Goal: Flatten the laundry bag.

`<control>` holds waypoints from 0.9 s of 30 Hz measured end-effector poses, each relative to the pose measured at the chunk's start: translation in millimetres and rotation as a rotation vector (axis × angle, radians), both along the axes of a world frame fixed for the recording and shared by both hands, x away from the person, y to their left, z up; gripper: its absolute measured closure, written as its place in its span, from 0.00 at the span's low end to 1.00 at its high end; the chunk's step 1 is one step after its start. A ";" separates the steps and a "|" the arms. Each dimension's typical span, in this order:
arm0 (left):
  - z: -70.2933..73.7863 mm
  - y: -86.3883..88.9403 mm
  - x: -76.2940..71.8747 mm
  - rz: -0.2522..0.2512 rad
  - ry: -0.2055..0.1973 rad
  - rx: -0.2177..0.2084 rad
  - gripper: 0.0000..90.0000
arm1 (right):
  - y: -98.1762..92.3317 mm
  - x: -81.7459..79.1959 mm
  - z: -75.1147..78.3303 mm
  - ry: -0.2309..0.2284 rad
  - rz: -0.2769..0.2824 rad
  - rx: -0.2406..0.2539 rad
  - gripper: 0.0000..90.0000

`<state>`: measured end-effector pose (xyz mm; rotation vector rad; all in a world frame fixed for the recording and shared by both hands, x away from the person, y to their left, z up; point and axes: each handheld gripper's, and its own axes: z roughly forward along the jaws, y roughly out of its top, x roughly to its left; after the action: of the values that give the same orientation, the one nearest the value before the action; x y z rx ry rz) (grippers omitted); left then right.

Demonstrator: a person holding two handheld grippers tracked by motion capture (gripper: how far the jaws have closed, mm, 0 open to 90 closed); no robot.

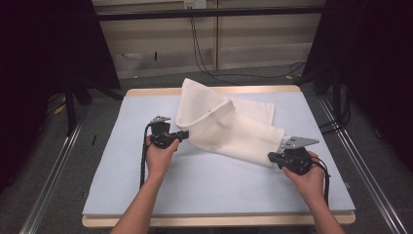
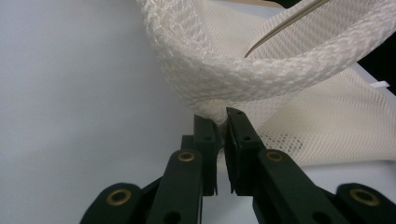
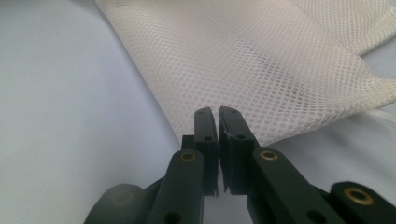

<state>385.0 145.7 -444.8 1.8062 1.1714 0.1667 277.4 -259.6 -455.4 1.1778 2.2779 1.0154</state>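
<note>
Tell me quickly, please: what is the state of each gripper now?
Left gripper: closed, pinching the thick rim of the white mesh bag.
Right gripper: closed on the bag's edge.

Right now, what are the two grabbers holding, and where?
Both pinch the white mesh bag: the left gripper at its thick rolled rim, the right gripper at a bottom edge.

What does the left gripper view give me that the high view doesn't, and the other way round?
Left gripper view: the left gripper has its jaws pinched on the thick rolled rim of the mesh bag. High view: the right gripper at the bag's lower right corner, both hands, the table edge, the floor cables. Both show the white bag on the pale blue mat.
</note>
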 end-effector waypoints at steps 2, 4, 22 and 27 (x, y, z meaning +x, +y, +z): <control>-0.4 0.3 0.1 0.000 -0.001 0.001 0.93 | -0.1 0.0 0.2 0.001 -0.003 0.002 0.95; -0.6 1.1 0.4 -0.005 -0.002 0.003 0.93 | -0.3 -0.5 0.7 0.007 -0.010 0.004 0.95; -8.0 6.4 1.0 0.023 -0.001 0.033 0.93 | -1.2 -0.1 0.0 -0.003 -0.008 0.011 0.94; -9.3 7.1 1.3 0.026 -0.003 0.039 0.92 | -2.1 -0.3 0.5 -0.001 -0.019 0.017 0.93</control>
<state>386.3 152.8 -454.1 1.8245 1.1973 0.2089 277.1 -261.7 -454.9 1.2027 2.2574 1.0303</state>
